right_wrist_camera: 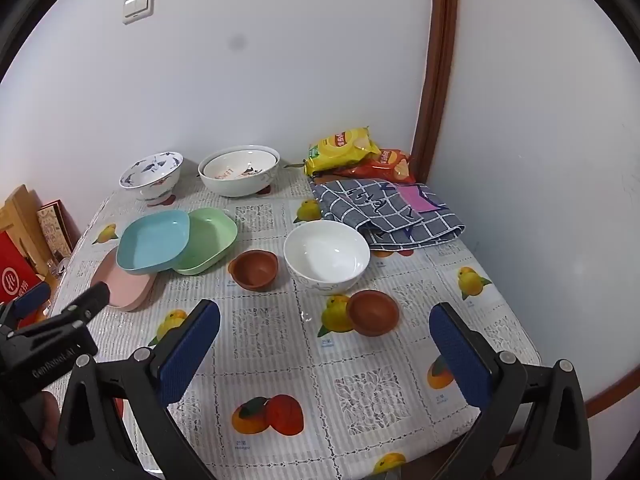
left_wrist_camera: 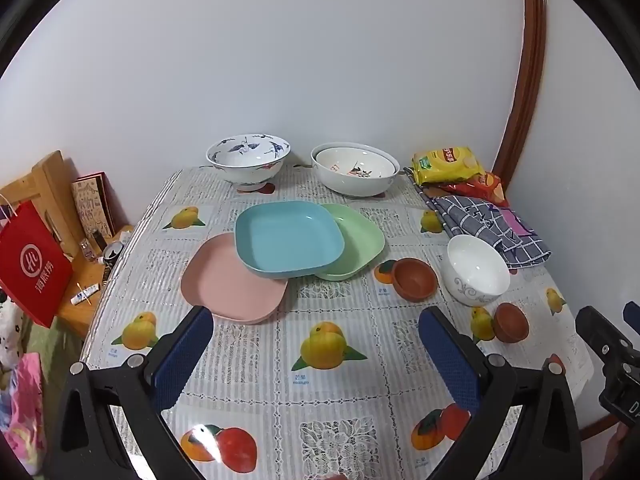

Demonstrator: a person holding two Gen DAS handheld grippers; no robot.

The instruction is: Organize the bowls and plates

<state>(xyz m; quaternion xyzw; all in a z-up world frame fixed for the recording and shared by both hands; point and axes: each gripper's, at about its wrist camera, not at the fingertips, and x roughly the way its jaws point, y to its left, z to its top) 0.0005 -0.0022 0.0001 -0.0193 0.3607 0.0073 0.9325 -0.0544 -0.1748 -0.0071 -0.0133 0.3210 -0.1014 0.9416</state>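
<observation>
The left gripper (left_wrist_camera: pixel 316 354) and right gripper (right_wrist_camera: pixel 325 350) were held above the table (left_wrist_camera: pixel 256 384), jaws spread wide, nothing grasped. Beyond them, a blue plate (left_wrist_camera: pixel 289 238) was seen overlapping pink (left_wrist_camera: pixel 228 284) and green (left_wrist_camera: pixel 358 240) plates; a white bowl (right_wrist_camera: pixel 327 255) was flanked by two brown bowls (right_wrist_camera: pixel 254 269) (right_wrist_camera: pixel 373 312).

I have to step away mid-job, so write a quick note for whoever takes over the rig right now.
Left tool open, empty, above the table's near edge; right tool the same.
Blue plate lies overlapping the pink plate and green plate, not squared up.
White bowl and two brown bowls stand apart; a smaller bowl sits inside the large one.
Nothing held yet; stacking plates and nesting bowls remains.
</observation>
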